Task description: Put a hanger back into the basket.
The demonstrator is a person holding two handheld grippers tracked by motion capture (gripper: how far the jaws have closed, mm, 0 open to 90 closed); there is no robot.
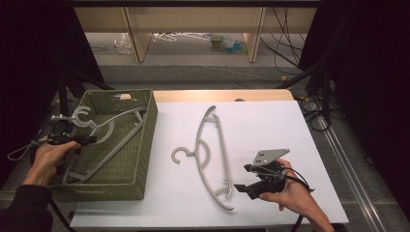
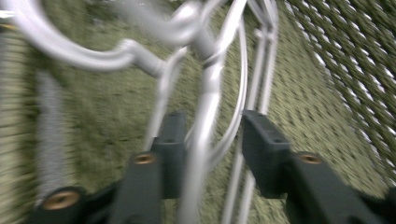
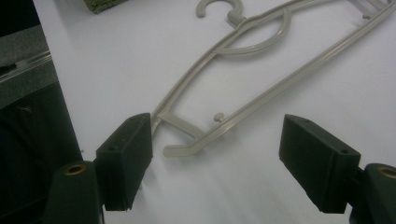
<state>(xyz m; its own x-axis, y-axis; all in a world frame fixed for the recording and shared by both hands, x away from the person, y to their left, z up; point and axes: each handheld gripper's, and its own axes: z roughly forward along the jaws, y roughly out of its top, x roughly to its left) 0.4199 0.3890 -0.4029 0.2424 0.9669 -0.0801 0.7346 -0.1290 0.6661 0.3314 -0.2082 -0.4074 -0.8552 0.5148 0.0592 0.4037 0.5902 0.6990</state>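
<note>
White table surface [image 1: 270, 121], lit, with dark drapes at both sides and a shelf unit behind.

Item 1, far left: left gripper [image 1: 89, 140], held in the person's left hand [image 1: 48, 157] over the near-left wall of the basket. In the left gripper view its jaws stand apart with a hanger's bar between them; the left pad lies against the bar or just beside it, the right pad clear of it. The picture is blurred, so contact cannot be told for certain.

Item 2: green woven basket [image 1: 145, 145], at the table's left edge. Inside it lie grey hangers [image 1: 116, 133], their hooks towards the left gripper.

Item 3, centre: loose grey hanger [image 1: 212, 154], flat on the white surface, hook pointing left towards the basket, well apart from it.

Item 4, right: right gripper [image 1: 241, 186], in the person's right hand [image 1: 290, 193], low over the table. Jaws wide apart, nothing between the pads; the loose hanger's near end [image 3: 187, 144] lies just ahead of them.
</note>
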